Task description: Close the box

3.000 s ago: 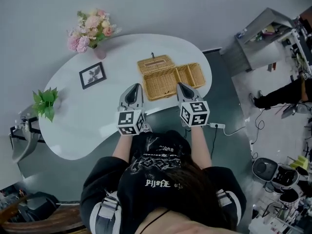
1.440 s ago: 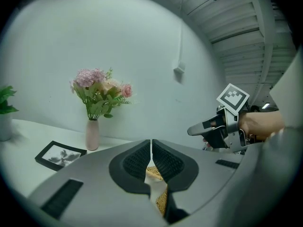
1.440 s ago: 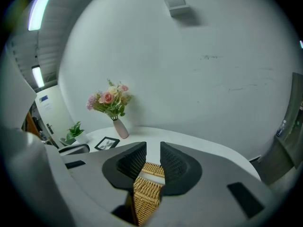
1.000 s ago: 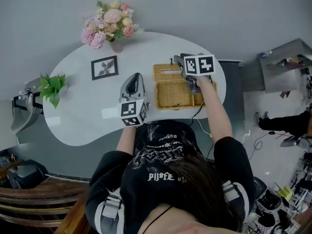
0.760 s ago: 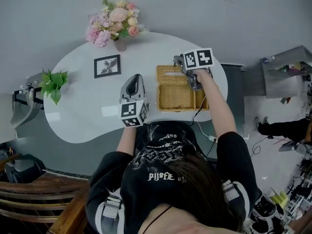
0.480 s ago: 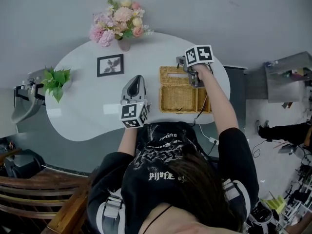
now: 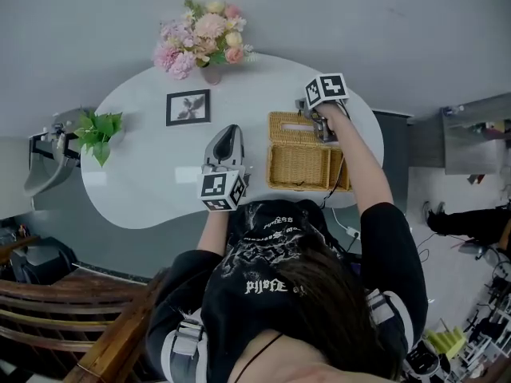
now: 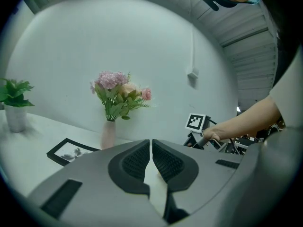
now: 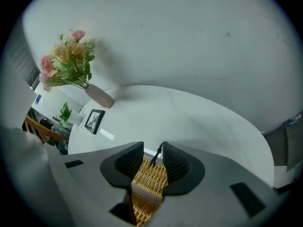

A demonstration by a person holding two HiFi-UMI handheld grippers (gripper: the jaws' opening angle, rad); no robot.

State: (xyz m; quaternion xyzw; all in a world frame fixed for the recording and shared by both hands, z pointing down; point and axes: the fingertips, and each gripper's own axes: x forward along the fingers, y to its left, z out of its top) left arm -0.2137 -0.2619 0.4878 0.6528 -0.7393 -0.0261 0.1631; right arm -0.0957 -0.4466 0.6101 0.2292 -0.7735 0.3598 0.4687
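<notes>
- Starting nearest the person: the left gripper (image 8: pixel 151 148) hovers over the white table (image 7: pixel 152 186) just left of the box. Its jaws are pressed together on nothing, so it's basically idling.
- Next out, the wicker box (image 7: pixel 310 167) sits near the table's right end, open, with the woven inside showing.
- At its far side the wicker lid (image 7: pixel 289 126) looks tipped up partway. The right gripper (image 9: pixel 151 156) is pinching the lid's free edge, right by a little black loop (image 9: pixel 156 151).
- So I'd say we're mid-close: lid grabbed, not down yet. Next move probably means swinging it toward the person and lowering it flat without dragging the box.
- Further back: a framed photo (image 7: pixel 188 107), then a vase of pink flowers (image 7: pixel 204 38).
</notes>
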